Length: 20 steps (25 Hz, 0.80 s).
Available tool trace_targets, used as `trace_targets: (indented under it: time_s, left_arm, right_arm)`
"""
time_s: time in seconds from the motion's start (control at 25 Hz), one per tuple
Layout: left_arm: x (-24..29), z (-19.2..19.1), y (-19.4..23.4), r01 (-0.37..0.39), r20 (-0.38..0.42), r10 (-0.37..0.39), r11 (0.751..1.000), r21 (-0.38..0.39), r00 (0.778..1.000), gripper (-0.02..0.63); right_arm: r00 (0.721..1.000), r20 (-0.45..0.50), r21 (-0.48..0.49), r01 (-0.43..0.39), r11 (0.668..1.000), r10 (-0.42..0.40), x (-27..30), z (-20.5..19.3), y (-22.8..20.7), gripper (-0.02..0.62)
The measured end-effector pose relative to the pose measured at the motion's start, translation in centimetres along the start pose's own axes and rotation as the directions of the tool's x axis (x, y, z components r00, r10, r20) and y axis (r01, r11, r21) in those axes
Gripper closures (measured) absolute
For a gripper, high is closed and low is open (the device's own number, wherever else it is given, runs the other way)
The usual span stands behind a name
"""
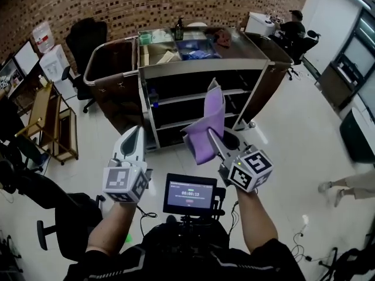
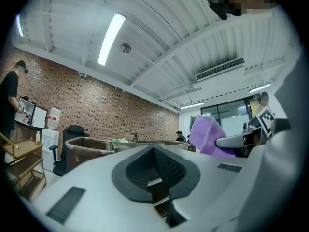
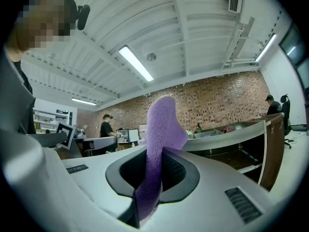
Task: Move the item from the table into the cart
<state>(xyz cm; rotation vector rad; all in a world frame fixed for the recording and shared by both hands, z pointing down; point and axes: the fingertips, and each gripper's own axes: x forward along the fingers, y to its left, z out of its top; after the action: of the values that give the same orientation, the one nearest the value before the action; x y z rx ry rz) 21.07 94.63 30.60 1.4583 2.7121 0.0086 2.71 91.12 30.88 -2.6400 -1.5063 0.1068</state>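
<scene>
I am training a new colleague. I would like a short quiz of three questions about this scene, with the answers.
1. True or false: the left tongs hold something.
2. Which colour is the cloth gripped in the right tongs? A green, B purple, C white.
3. Fill in: behind the cart there is a ___ wall.

Key: 1 false, they are shut and empty; 2 B; 3 brick.

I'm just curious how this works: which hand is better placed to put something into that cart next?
The right. The right gripper is shut on the purple cloth and faces the cart; the left gripper is shut and empty.
</scene>
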Motion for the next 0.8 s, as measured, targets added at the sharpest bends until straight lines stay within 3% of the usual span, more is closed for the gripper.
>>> trace_targets:
  time_s: [0.2,0.44,0.6,0.72,0.8]
  left_arm:
    - [13.6,1.1,-3.0,0.057,0.031,-0.057,0.998,0.002,0.998,0.606]
    - [28.7,0.7,-8.8,0.035,0.038,-0.034,0.999,-0.010,0.999,0.606]
    - [38.5,2.8,-12.2,0.035,0.104,-0.031,0.999,-0.038,0.994,0.606]
    - [45.8,4.3,-12.9,-0.012,0.071,0.014,1.000,-0.018,0.997,0.606]
    - [50.3,4.7,-13.8,0.011,0.044,-0.012,1.000,0.006,0.999,0.606]
  right_arm:
    - [1.000,0.010,-0.009,0.026,1.000,-0.026,4.1,2.2,-11.9,0.575]
    - [1.000,0.019,-0.028,0.005,1.000,-0.004,5.2,4.3,-27.6,0.575]
    - [1.000,0.015,-0.036,-0.009,0.999,0.009,6.0,6.2,-37.7,0.575]
    - [1.000,0.019,-0.048,-0.008,0.999,0.009,7.6,8.4,-44.4,0.575]
    - [1.000,0.020,-0.044,-0.003,0.999,0.004,9.1,9.4,-48.4,0.575]
